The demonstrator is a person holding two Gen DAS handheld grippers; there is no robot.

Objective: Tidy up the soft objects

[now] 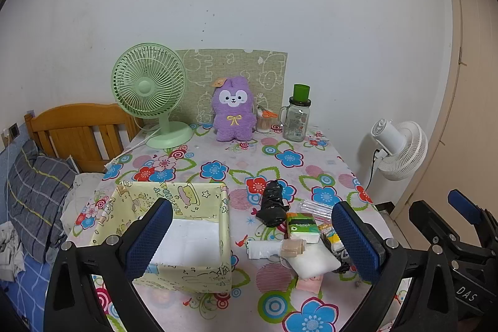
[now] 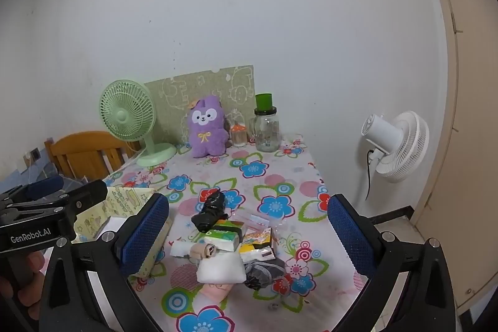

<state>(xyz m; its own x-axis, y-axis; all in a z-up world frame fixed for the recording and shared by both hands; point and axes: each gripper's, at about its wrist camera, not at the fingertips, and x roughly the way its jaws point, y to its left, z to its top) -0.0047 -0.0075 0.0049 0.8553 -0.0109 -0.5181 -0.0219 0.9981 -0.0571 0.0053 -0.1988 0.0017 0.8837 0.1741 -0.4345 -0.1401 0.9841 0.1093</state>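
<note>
Clutter of soft packets (image 2: 230, 251) sits heaped on the floral-clothed counter (image 1: 311, 170), just beside the pale yellow fabric box (image 1: 174, 235). Left claw (image 1: 252, 241) and right claw (image 2: 247, 235) both hang released, empty. One careless pinch could topple the loose heap.

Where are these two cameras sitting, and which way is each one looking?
Left wrist view: rides the left gripper, looking forward and downward over the flowered tablecloth at the pale yellow cartoon-print box; its own open jaws show, and the right gripper at the right edge.
Right wrist view: rides the right gripper, facing the pile of small soft packets; its open jaws show, plus the left gripper and a hand.
Shared: purple plush rabbit, green table fan, white fan.
</note>
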